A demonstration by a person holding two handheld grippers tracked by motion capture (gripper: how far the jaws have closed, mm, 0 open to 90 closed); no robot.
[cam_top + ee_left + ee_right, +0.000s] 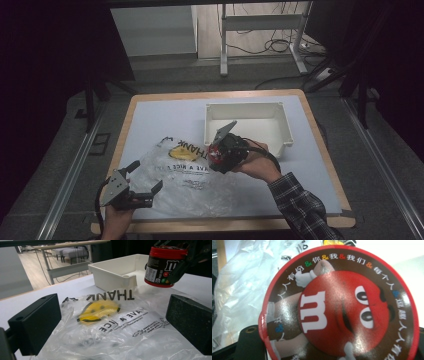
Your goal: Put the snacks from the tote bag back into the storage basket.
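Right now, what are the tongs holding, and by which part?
The right tongs grip a red-lidded candy jar by its sides, lifted above the plastic bag. The left tongs are open and hold nothing.

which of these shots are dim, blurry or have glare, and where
High view: dim overall, the surroundings nearly black, only the table and white bin lit. Left gripper view: brighter; the plastic bag is soft and smeared around its yellow smiley, its own jaws blurred up close. Right gripper view: the candy jar lid is too near, soft, with speckled glare on the red face.
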